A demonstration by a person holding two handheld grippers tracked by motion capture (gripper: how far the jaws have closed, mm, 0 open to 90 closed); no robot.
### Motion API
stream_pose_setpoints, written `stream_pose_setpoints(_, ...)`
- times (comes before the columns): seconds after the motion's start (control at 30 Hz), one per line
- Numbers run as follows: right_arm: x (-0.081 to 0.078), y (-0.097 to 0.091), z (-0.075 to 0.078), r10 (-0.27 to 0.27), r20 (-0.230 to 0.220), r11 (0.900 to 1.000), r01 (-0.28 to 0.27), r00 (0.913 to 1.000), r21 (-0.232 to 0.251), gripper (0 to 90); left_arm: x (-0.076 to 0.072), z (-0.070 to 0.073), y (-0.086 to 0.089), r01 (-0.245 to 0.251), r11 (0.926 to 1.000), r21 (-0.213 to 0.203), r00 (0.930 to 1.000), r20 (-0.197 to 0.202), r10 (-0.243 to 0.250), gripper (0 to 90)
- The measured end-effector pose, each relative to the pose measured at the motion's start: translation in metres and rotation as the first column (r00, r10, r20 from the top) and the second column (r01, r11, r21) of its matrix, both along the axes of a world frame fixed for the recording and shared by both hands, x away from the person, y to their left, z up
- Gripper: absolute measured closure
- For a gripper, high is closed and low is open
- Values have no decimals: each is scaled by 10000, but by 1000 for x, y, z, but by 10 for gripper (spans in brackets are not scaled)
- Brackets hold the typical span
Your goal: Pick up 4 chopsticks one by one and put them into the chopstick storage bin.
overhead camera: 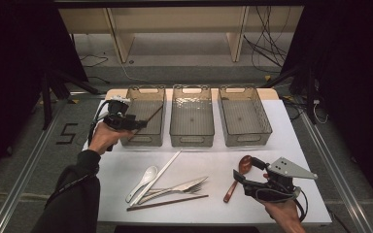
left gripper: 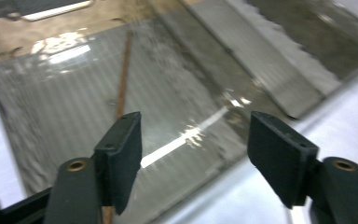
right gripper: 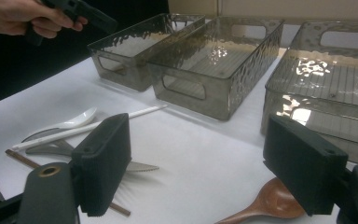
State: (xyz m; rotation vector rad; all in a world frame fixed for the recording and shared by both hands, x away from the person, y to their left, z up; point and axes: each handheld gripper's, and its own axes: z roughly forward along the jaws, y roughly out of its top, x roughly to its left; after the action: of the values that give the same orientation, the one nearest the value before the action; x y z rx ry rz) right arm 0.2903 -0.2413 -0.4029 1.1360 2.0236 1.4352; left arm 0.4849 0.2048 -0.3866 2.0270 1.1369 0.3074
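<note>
Seen from above, a white surface (overhead camera: 272, 145) carries 3 clear plastic bins in a row at 12 o'clock. The left tool (overhead camera: 135, 124) hovers at the near left corner of the left bin (overhead camera: 145, 116), at about 10 o'clock. Its jaws stand apart and grip nothing. A brown chopstick (overhead camera: 153, 116) leans inside that bin, its top end just beside the tool's jaws. In the left gripper view the chopstick (left gripper: 123, 74) runs along the bin floor, passing the left jaw.

The right tool (overhead camera: 245, 174) rests at 5 o'clock, jaws released and empty, just beside a brown wooden spoon (overhead camera: 240, 172). Around 6 o'clock lie a white spoon (overhead camera: 143, 182), a white chopstick (overhead camera: 160, 172), a knife (overhead camera: 184, 185), a fork (overhead camera: 194, 188) and a second brown chopstick (overhead camera: 167, 202). The middle bin (overhead camera: 192, 116) and right bin (overhead camera: 245, 116) sit beside the left one.
</note>
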Motion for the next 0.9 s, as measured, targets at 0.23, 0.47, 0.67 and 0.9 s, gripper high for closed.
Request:
stream_pose_setpoints(0.23,0,0,0,26,32,10000,-26,10000,35,241,-36,11,-14,977,9949,231,9951,117,-980,264)
stream_pose_setpoints(0.47,0,0,1,56,62,10000,-56,10000,27,240,-66,12,-37,1976,9781,655,9803,-130,-1972,220)
stream_pose_setpoints(0.67,0,0,1,48,55,10000,-48,10000,-4,240,-90,7,-52,2590,9597,1094,9659,-280,-2575,198)
stream_pose_setpoints(0.9,-1,0,1,47,60,10000,-47,10000,-39,240,-110,-2,-55,2840,9512,1204,9588,-402,-2812,185)
